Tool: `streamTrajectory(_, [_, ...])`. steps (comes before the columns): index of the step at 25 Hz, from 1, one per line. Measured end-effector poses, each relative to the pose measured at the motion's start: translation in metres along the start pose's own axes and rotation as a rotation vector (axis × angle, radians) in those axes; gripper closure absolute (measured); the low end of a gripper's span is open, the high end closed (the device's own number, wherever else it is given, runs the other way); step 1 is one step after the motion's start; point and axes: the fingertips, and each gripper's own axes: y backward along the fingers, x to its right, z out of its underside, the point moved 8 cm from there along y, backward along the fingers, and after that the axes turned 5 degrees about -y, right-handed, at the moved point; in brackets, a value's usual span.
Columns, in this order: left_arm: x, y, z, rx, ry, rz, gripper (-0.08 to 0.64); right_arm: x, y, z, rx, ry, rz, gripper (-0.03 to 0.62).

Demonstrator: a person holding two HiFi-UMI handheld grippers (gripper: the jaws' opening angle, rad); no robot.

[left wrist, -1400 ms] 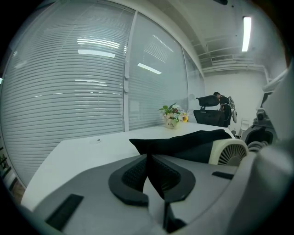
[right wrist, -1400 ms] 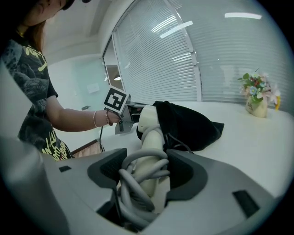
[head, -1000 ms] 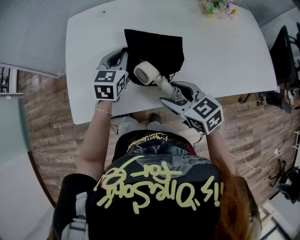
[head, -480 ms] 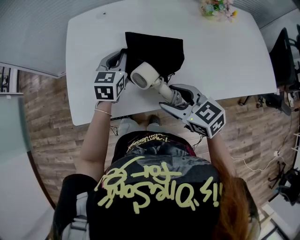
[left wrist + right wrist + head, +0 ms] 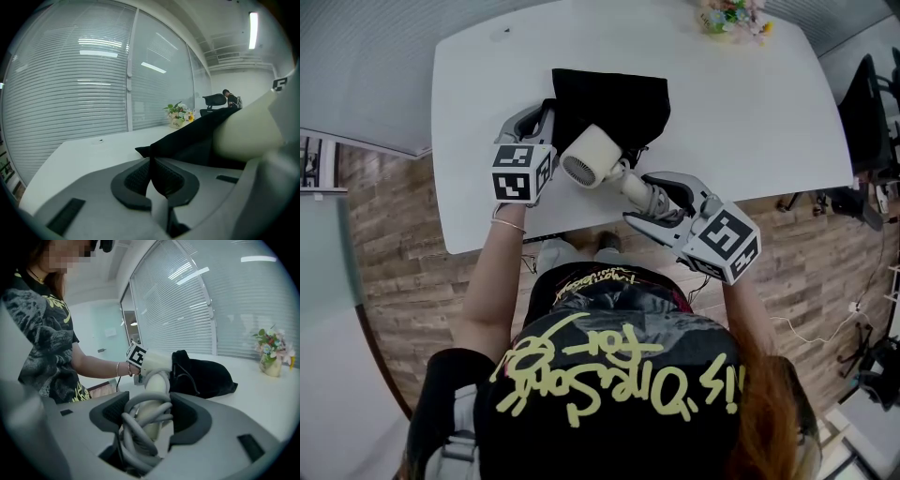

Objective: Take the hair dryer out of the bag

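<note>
**Container.** A black drawstring bag (image 5: 614, 98) lies flat on the white tabletop (image 5: 750, 112). Its mouth faces the person. The cream hair dryer (image 5: 589, 155) is raised at the bag's near edge, with its round head exposed and its handle pointing back toward the person. The frames do not show whether the far end of the head is still inside the mouth. A small pot of flowers (image 5: 733, 14) stands at the far edge of the tabletop, well apart from the bag.

**Left gripper.** The left gripper (image 5: 539, 117) rests at the bag's left near corner and points forward and slightly down. Its jaws are closed to a narrow gap and pinch a fold of the bag's black fabric. The forearm extends straight over the tabletop edge.

**Right gripper.** The right gripper (image 5: 649, 199) points toward the bag from the right, angled slightly down. Its jaws clamp the hair dryer's handle together with the coiled grey cord (image 5: 140, 437) wrapped around the handle.

**Change from the earlier frames.** The hair dryer's head sits higher and appears larger in the head view. It covers less of the bag than before. The right gripper has drawn back toward the person. The left gripper and the bag are in the same place.
</note>
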Motion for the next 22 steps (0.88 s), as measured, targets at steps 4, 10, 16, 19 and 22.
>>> streamTrajectory(4, [-0.004,0.002,0.0,0.003,0.002,-0.013,0.545,-0.002,0.002,-0.006,0.012,0.008,-0.01,0.319])
streamTrajectory(10, [-0.008,0.002,0.002,-0.018,-0.001,-0.041,0.545,-0.006,0.005,-0.021,0.045,0.012,-0.054,0.319])
streamTrajectory(16, [-0.01,0.0,0.004,-0.03,0.0,-0.056,0.545,-0.007,0.005,-0.024,0.04,0.001,-0.057,0.319])
streamTrajectory(19, [-0.01,0.0,0.006,-0.044,-0.001,-0.06,0.545,-0.009,0.007,-0.029,0.058,-0.007,-0.074,0.319])
streamTrajectory(22, [-0.011,-0.001,0.008,-0.057,-0.002,-0.07,0.545,-0.011,0.011,-0.034,0.063,0.005,-0.093,0.319])
